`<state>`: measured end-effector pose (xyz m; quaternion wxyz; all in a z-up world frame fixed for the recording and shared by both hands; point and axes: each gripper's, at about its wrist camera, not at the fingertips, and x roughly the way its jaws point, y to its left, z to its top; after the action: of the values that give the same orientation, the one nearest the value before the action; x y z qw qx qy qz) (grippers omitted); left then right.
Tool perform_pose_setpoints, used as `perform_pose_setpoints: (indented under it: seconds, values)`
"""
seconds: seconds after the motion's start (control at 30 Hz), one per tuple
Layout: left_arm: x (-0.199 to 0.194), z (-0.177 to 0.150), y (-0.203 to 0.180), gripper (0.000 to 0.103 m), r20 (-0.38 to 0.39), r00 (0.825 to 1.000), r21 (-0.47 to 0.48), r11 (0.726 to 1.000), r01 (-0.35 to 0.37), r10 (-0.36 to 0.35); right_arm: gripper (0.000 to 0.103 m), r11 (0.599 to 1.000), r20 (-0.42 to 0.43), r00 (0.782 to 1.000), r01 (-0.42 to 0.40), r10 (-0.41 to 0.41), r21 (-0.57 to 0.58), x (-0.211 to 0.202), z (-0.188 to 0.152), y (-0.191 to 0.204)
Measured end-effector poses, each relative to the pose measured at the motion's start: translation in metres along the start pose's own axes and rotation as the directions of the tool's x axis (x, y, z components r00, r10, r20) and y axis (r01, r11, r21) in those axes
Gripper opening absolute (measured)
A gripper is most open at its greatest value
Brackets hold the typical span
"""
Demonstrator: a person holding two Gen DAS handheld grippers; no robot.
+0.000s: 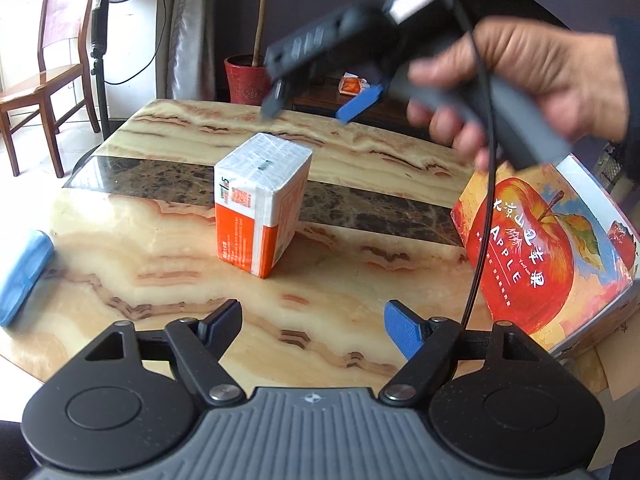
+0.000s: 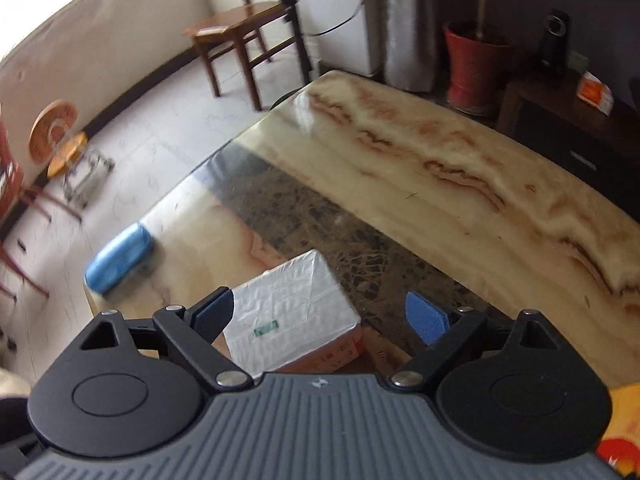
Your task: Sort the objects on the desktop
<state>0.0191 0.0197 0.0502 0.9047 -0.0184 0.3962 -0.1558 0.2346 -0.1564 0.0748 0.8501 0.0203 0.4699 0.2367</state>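
Tissue pack (image 1: 262,204), wrapped in white and orange plastic, was found standing upright near the middle of the marble-patterned counter (image 1: 160,236), partly on its dark inlaid band. A blue case (image 1: 22,276) was noted lying at the counter's left edge, well apart from the pack. An apple-printed box (image 1: 548,248) was recorded at the right side of the counter, tilted, with a black cable hanging in front of it.

The left hand-held gripper (image 1: 314,328) was seen low over the near part of the counter, its jaws spread wide with nothing between them. The right hand-held gripper (image 1: 320,100) was observed in the air above and beyond the pack, held by a hand (image 1: 532,76) and blurred; its jaws stood apart and empty. In the right wrist view, the pack's white top (image 2: 292,312) was seen directly below the gripper's blue pads (image 2: 426,322), with no contact visible.
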Motion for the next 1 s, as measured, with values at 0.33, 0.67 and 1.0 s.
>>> perform_pose_setpoints:
  seconds: [0.33,0.67,1.0]
  values:
    - [-0.001,-0.002,-0.005,0.08,0.007,1.0,0.023,1.0,-0.01,0.01,0.091,0.968,0.094,0.99,0.076,-0.101,0.24,-0.131,0.014,-0.016]
    - [-0.005,-0.002,-0.014,0.08,0.021,1.0,0.035,0.999,-0.009,0.009,0.093,0.826,0.218,0.971,-0.204,0.101,0.525,-0.263,-0.079,0.045]
    - [-0.029,0.018,-0.01,0.081,0.052,0.999,-0.002,1.0,0.0,0.001,0.095,0.618,0.443,0.807,-0.587,0.391,0.523,-0.328,-0.112,0.094]
